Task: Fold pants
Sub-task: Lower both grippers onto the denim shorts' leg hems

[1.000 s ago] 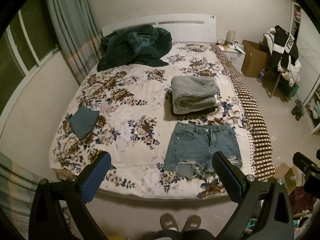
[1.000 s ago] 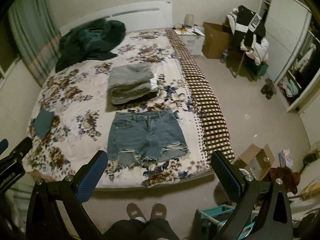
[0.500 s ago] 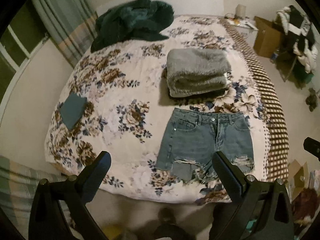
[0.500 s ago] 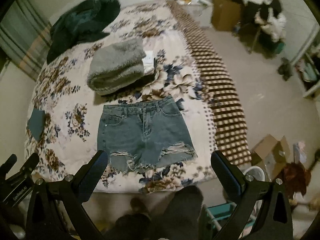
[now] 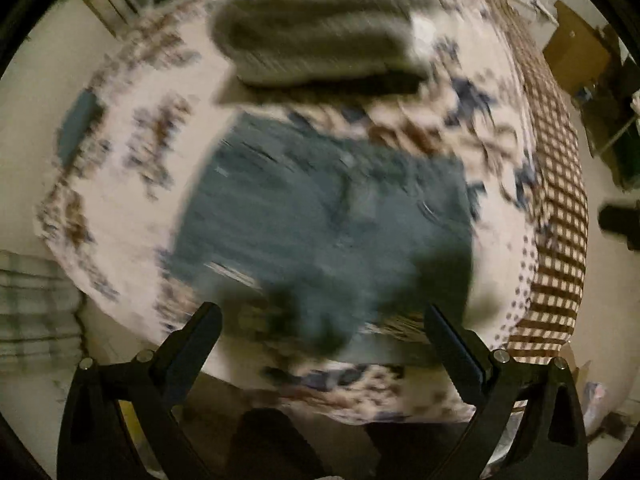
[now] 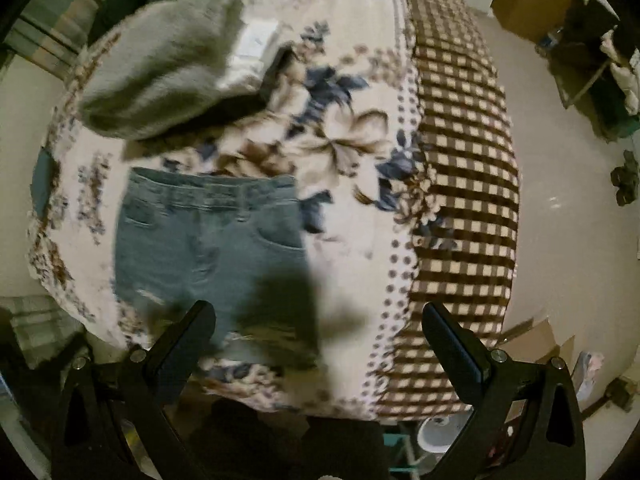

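Both grippers hang over the foot of the bed w/ fingers spread wide, nothing in either: left gripper (image 5: 320, 340), right gripper (image 6: 316, 336). Denim shorts (image 6: 208, 248) lie flat on the floral bedspread (image 6: 344, 152) near the bottom edge, waistband pointing away, frayed hems closest. Just past them sits a folded grey fleece blanket (image 6: 160, 76). Left view is rly blurry btw. Brown checked blanket (image 6: 460, 200) runs along the right side.

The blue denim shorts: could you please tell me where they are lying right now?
The blue denim shorts lie flat on the floral bedspread near the foot of the bed, left of centre in the right wrist view, just in front of the folded grey fleece blanket.
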{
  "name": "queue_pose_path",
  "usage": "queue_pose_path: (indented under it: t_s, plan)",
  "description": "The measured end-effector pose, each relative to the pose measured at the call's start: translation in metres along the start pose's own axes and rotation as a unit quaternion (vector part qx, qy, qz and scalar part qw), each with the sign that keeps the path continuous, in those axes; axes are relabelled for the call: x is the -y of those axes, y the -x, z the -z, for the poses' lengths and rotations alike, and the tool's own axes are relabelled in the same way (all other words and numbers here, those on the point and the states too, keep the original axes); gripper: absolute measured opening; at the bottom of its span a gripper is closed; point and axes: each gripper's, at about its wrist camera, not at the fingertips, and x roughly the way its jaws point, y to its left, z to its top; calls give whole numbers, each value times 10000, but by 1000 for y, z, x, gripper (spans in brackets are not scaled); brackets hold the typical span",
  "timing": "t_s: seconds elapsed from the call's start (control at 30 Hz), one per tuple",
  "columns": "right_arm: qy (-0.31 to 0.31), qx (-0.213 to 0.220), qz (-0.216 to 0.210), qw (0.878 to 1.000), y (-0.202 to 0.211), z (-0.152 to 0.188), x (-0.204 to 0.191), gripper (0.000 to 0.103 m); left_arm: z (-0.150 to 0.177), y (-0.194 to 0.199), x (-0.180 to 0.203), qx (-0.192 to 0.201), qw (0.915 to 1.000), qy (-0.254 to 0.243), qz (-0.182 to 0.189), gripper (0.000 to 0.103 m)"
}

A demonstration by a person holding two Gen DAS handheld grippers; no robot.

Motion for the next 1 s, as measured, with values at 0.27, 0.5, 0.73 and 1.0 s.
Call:
queue_pose_path:
  t_s: [0.27,0.5,0.73,1.0]
  plan:
    - [301,-452,-127,9984,-91,-31,10,103,21,-84,70,-363,9990,9,274,103]
    - [925,-478,-323,9940,-147,-57,-22,103,42,-136,111,-428,9981,-140,432,103]
    - [1106,-664,-834,9881,-191,-80,-51,103,58,-165,136,-446,9973,-571,117,100]
    - [1060,-932,-1003,9849,-213,-76,-57,99,59,-177,135,-506,9972,-473,298,65]
